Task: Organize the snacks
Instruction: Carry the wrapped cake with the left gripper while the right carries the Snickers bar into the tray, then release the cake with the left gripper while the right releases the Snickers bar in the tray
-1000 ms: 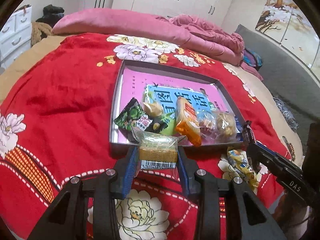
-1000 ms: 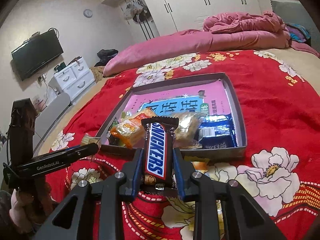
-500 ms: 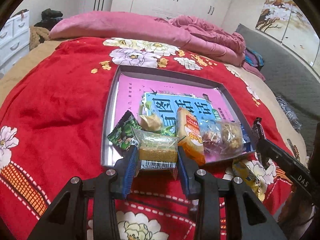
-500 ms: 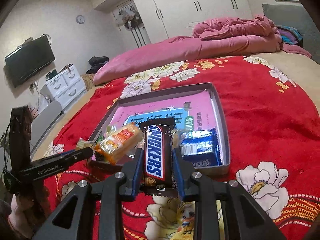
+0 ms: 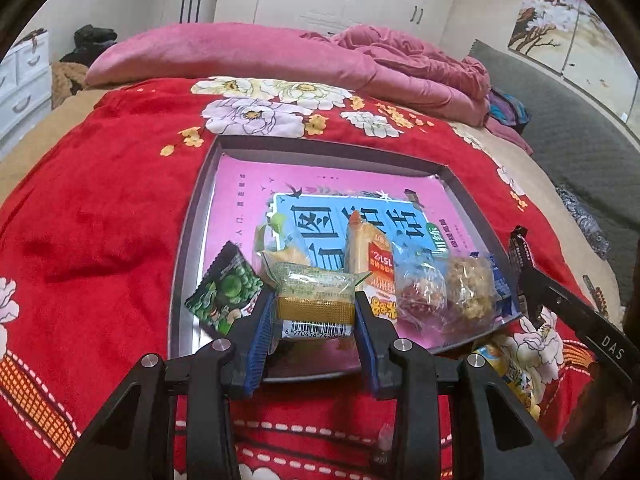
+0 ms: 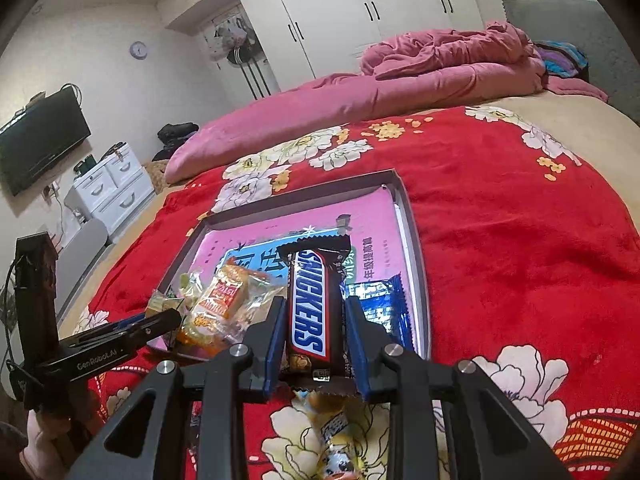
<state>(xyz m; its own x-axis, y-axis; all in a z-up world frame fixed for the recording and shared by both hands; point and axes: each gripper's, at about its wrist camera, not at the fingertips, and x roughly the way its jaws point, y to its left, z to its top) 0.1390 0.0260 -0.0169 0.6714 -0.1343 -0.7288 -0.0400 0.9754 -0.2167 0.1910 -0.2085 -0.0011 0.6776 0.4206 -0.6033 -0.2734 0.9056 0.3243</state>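
Snacks are gathering in the shallow grey tray (image 5: 188,240) on the bed's red floral blanket (image 5: 100,200), and both hand-held tools now carry one more each over it. The left gripper (image 5: 315,312) has its jaws clamped on a clear-wrapped cake (image 5: 316,292) with a barcode label, and the right gripper (image 6: 316,330) has its jaws clamped on a Snickers bar (image 6: 312,300) held lengthwise between them. Compared with a second ago, when both packets hung short of the tray's near rim over the blanket, each has advanced: the cake now sits above the tray's near edge, with the green pea packet (image 5: 224,292) just to the left of the jaws and the orange cracker pack (image 5: 370,260) and two clear-wrapped sweets (image 5: 444,292) just ahead and to the right. The Snickers bar has likewise come forward over the tray, with the blue wrapper (image 6: 380,300) just right of its jaws and the orange pack to their left. That suggests both deliveries are near release. One yellow-wrapped snack (image 6: 332,432) lies on the blanket below the right jaws, outside the tray, so the tidying is likely not finished.
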